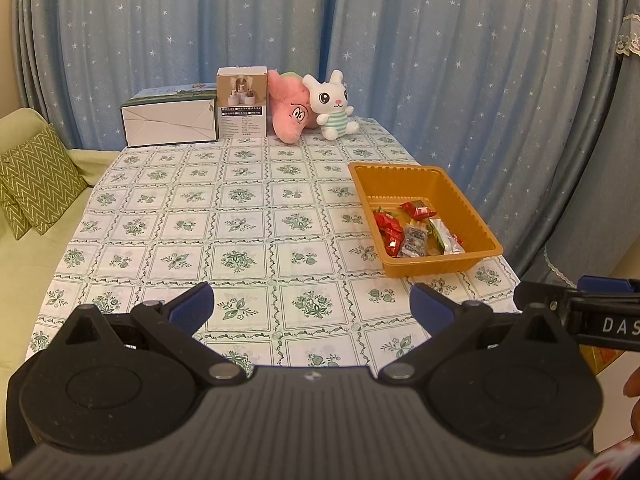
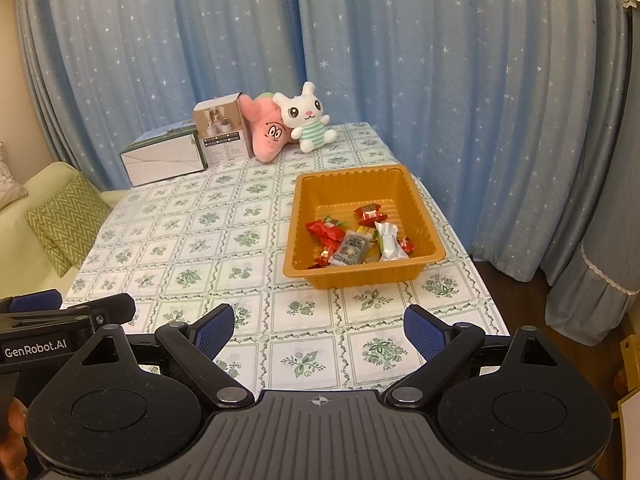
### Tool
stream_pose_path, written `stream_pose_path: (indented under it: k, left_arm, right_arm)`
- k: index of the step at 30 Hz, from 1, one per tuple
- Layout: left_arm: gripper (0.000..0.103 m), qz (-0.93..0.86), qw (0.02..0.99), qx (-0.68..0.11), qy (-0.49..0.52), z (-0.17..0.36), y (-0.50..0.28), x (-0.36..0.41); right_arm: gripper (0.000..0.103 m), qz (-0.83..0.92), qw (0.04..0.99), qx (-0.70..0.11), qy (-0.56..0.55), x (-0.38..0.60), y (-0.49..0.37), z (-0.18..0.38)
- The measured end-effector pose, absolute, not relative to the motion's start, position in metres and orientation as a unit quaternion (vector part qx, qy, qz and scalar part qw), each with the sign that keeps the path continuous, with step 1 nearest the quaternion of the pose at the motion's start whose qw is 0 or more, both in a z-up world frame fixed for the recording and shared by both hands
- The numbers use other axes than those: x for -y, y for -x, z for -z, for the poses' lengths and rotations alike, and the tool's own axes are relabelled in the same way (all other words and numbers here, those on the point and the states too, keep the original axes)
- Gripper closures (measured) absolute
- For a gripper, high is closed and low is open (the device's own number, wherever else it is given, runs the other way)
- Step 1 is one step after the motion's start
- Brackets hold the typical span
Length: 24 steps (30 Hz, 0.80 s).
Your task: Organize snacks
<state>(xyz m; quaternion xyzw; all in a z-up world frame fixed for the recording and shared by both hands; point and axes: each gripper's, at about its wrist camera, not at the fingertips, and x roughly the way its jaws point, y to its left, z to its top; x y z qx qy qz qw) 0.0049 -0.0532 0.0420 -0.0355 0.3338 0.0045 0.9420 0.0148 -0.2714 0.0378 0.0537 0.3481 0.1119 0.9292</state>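
Observation:
An orange plastic tray (image 1: 448,184) (image 2: 352,184) sits on the right side of the table. It holds several wrapped snacks (image 1: 416,230) (image 2: 360,238): red, clear and white-green packets. My left gripper (image 1: 312,306) is open and empty above the table's near edge, well short of the tray. My right gripper (image 2: 319,330) is open and empty, also near the front edge, with the tray straight ahead. Each gripper shows at the edge of the other's view.
The table (image 1: 240,216) has a green floral checked cloth. At its far end stand a white box (image 1: 168,118), a brown box (image 1: 242,102), a pink plush (image 1: 290,110) and a white rabbit plush (image 1: 332,104). A sofa with green cushions (image 1: 38,184) is left. Blue curtains hang behind.

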Motion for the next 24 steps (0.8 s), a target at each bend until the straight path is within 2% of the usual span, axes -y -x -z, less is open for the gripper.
stream_pose_path:
  k: [24]
  left_arm:
    - [0.0,0.004,0.941,-0.337,0.041,-0.0371,-0.0049,0.0503]
  right_arm:
    - [0.012,-0.111,0.929,-0.35,-0.055,0.2735,-0.0155,-0.034]
